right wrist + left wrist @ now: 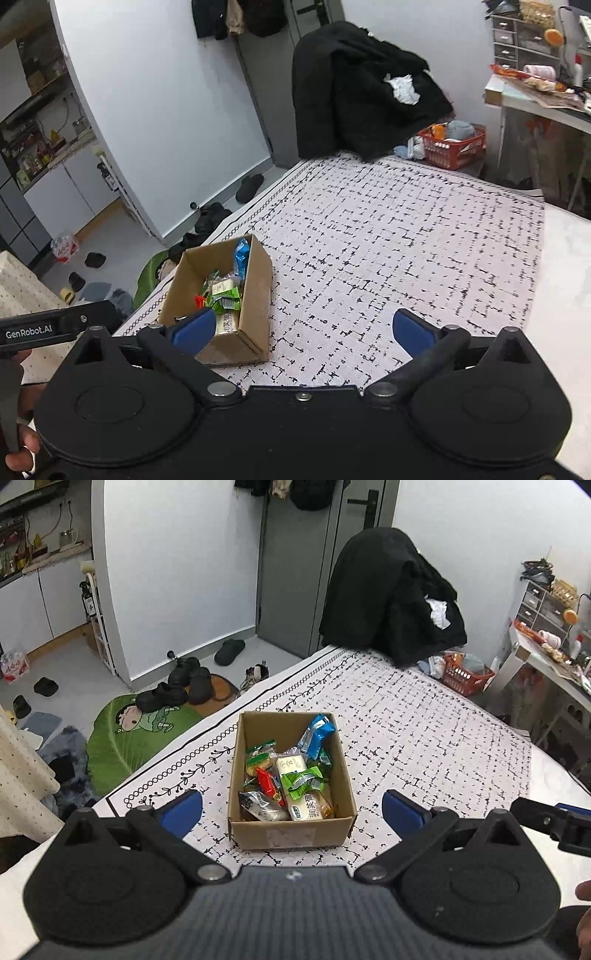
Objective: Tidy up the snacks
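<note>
"GenRobot.AI" stands in white on the black left claw (40, 328) body; snack wrappers' print is unreadable.

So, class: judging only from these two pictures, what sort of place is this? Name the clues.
Most likely a small lived-in flat: shoes by the door, a kitchen counter to one side, and a cardboard box of snacks on a patterned tablecloth.

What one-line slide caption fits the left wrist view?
Open left claw poised over a cardboard box of wrapped snacks on a patterned tablecloth.
</note>
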Tool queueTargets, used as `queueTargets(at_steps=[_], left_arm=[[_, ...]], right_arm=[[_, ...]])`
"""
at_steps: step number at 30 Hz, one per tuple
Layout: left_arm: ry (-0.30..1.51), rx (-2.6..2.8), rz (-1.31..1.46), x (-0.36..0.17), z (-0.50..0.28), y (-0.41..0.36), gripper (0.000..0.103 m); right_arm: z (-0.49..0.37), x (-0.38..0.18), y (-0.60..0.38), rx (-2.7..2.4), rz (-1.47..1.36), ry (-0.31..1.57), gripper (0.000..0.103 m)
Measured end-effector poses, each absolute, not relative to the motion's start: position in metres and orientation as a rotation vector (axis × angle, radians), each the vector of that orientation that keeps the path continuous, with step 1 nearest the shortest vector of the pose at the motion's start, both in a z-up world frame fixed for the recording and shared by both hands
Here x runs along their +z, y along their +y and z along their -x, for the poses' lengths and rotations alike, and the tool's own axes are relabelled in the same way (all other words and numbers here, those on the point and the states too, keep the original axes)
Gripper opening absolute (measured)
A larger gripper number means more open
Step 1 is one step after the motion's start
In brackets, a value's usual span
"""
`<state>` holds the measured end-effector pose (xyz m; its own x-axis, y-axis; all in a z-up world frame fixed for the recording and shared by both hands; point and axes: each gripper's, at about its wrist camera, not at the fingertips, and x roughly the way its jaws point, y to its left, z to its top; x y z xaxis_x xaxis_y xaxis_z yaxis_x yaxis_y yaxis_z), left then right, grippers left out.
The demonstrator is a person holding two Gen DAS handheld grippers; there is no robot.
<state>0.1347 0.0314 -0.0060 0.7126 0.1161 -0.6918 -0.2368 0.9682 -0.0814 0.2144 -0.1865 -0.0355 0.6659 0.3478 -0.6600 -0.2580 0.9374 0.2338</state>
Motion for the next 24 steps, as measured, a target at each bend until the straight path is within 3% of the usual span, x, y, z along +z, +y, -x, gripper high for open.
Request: queueTargets(at_steps=[24], left_arm=[[0.637,0.146,0.150,0.029,-0.030,0.047,0.103]], right_arm=[[-0.101,-0.003,-0.187,0.278,-0.093,0.639,0.103]])
